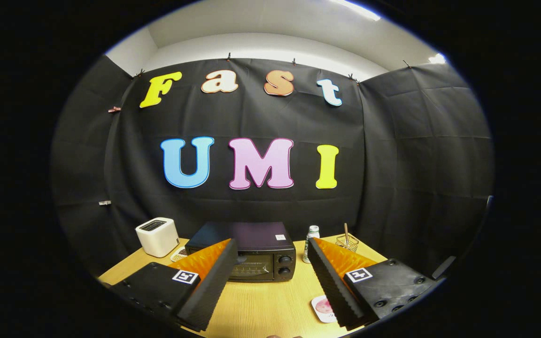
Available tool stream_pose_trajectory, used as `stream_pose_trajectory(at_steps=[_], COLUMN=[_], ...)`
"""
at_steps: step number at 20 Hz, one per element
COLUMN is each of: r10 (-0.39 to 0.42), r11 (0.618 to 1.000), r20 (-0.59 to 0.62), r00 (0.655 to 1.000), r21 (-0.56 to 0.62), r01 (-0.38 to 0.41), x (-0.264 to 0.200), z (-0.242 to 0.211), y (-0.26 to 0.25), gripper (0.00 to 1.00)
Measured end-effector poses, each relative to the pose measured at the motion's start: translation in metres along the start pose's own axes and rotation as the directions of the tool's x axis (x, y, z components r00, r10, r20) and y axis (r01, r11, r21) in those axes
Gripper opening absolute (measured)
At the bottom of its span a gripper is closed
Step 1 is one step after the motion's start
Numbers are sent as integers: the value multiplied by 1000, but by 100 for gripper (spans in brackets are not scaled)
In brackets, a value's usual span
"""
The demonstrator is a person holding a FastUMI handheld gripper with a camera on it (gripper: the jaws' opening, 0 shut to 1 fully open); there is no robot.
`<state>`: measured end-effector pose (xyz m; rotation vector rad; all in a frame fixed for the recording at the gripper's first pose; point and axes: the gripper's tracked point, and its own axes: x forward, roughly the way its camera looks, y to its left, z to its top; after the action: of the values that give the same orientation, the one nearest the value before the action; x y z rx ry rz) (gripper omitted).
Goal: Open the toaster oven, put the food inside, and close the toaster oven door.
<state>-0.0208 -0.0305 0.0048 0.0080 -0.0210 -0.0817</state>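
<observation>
Gripper [270,281] fingers spread wide, nothing between them but bare tabletop; held above the near part of the light wooden table [261,305]. Black toaster oven with a dark glass door and two round knobs on its right side [251,256] sits straight ahead, beyond the fingertips, roughly centred in the gap between the fingers, door shut. Left finger [209,286] overlaps the oven's left front corner in view; can't tell real clearance, but looks well apart. Small white boxy appliance with a dark slot on top [157,236] at far left of the table, beside the oven. Small white bottle with a label [311,241] just right of the oven; wire mesh holder with a wooden stick in it [347,241] further right, near the far edge. Small white plate with something pinkish on it [323,308] lies near, just inside the right finger [334,281], partly hidden by it.
</observation>
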Motion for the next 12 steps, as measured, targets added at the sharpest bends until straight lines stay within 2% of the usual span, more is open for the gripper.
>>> stream_pose_trajectory(at_steps=[7,12], r10=[-37,0], r11=[999,999], r20=[-24,-50], r00=[999,999], r21=[1,48], r01=[37,2], x=[39,87], z=[-8,-21], y=[5,41], gripper=[98,97])
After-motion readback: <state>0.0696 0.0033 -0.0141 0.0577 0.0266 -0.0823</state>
